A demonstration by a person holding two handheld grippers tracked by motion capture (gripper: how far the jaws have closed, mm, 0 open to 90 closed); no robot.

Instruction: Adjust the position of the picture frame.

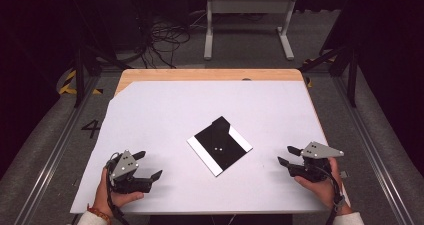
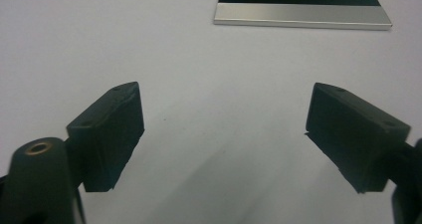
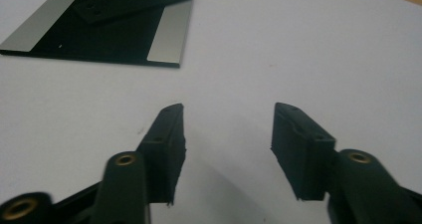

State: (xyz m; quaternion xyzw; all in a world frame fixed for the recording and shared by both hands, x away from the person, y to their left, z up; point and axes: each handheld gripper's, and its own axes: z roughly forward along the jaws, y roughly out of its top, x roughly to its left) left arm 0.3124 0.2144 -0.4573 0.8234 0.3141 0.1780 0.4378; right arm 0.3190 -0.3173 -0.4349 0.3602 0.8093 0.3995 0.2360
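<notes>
Left gripper view crops the black plate (image 2: 302, 5) — far edge unseen.

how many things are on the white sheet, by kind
black plate with silver edge strips: 1
hand-held grippers: 2, left and right, both open and empty
total: 3
</notes>
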